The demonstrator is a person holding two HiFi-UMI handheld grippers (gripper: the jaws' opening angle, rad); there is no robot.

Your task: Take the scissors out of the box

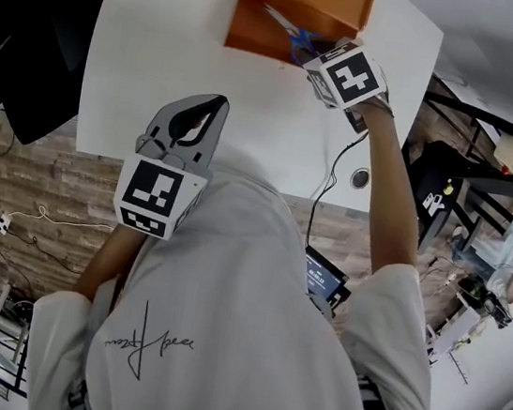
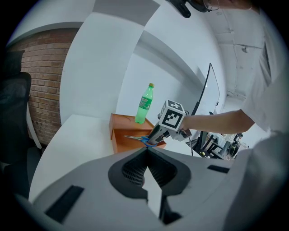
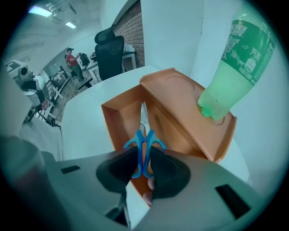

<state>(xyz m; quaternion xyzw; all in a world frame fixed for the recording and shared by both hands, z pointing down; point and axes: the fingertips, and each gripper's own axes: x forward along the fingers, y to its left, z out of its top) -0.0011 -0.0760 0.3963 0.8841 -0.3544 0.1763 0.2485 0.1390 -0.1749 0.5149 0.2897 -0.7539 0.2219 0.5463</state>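
- Scissors (image 3: 143, 145) with blue handles are clamped at the handle loops by the right claw (image 3: 145, 157). The steel blades are shut together and point away from the claw into the box.
- The box (image 1: 258, 35) is orange and stands at the far side of the white bench (image 1: 163, 63). The scissors' blades lie within its open compartment, and the handles are at the compartment's near edge. Whether the blades touch the box floor I cannot tell.
- The right claw points steeply down at the box's opening. Its two jaws press on the outer sides of the handles.
- A green plastic bottle (image 3: 234, 63) stands upright on the box's raised tray-like top, beside the open compartment.
- The left claw (image 1: 206, 107) has its jaw tips touching and holds nothing. It hangs over the near part of the bench, well apart from the box.
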